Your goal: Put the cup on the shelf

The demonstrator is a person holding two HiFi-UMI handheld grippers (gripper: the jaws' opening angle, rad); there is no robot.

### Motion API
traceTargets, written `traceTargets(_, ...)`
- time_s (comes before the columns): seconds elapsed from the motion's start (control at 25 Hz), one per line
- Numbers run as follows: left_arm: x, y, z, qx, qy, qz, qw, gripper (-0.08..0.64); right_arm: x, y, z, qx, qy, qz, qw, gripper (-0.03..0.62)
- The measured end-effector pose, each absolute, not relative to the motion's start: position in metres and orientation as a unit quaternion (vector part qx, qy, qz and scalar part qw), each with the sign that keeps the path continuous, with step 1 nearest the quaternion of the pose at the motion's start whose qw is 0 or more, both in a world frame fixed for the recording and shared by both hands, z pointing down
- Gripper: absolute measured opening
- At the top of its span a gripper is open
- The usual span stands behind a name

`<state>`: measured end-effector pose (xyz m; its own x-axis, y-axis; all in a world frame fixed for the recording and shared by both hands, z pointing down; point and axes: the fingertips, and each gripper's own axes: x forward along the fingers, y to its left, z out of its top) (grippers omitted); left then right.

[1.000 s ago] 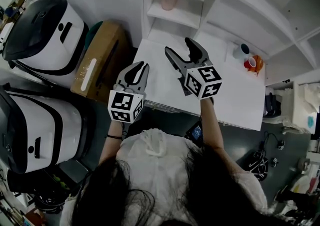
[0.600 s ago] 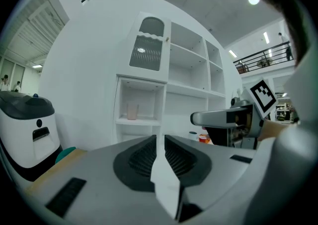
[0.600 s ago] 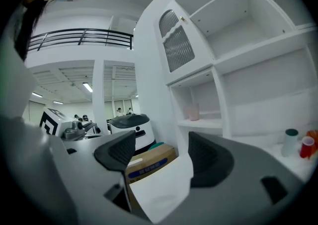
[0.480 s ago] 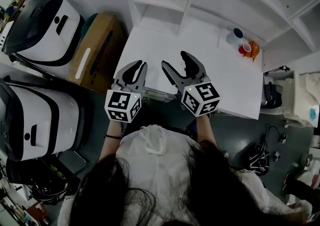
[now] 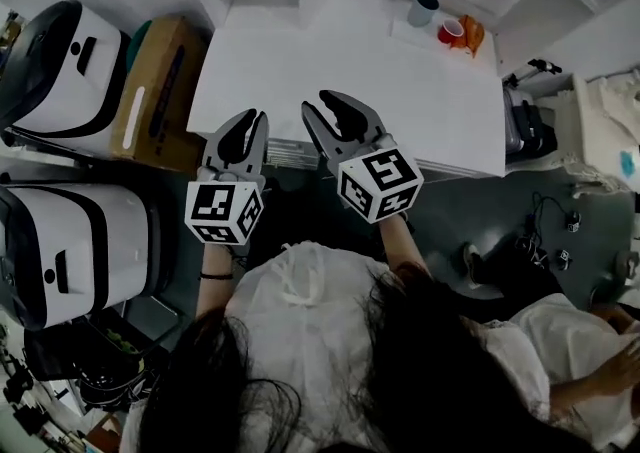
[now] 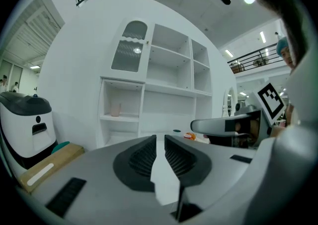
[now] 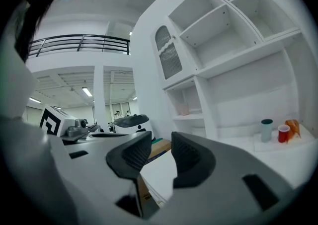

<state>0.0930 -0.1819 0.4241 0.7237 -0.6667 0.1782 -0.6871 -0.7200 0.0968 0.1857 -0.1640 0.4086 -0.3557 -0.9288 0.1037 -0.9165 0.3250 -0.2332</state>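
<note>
- The white shelf runs along the top of the head view, behind the tabletop.
- The white tabletop lies in the upper middle.
- A big white machine stands at the upper left, and a second white machine at the middle left.
- A brown box sits between the upper machine and the tabletop.
- The right hand-held gripper is in the middle, by the tabletop's near edge. Its jaws have just been closing. Only a narrow gap is left, with nothing in it.
- The left hand-held gripper is just left of it. Its jaws are nearly together and hold nothing.
- The pink cup stands on the shelf, on a board in its left part, well apart from both grippers.
- A blue-grey cup and a red cup stand near each other at the tabletop's upper right.
</note>
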Motion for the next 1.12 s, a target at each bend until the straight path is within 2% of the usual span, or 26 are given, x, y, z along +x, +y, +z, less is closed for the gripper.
traceTargets(0.24, 0.1, -0.135, 0.436, 0.92, -0.372, 0.083, 0.095, 0.061, 0.189, -0.119, 0.423, -0.557, 0.817, -0.149, 0.021, 0.124)
traceTargets(0.64, 0.093, -0.096, 0.426, 0.918, -0.38, 0.083, 0.082, 0.061, 0.183, -0.078, 0.425, -0.551, 0.82, -0.153, 0.022, 0.117)
traceTargets(1.12, 0.0, -0.028, 0.426, 0.907, -0.406, 0.073, 0.082, 0.061, 0.086, -0.03, 0.426, -0.53, 0.835, -0.149, 0.01, 0.107)
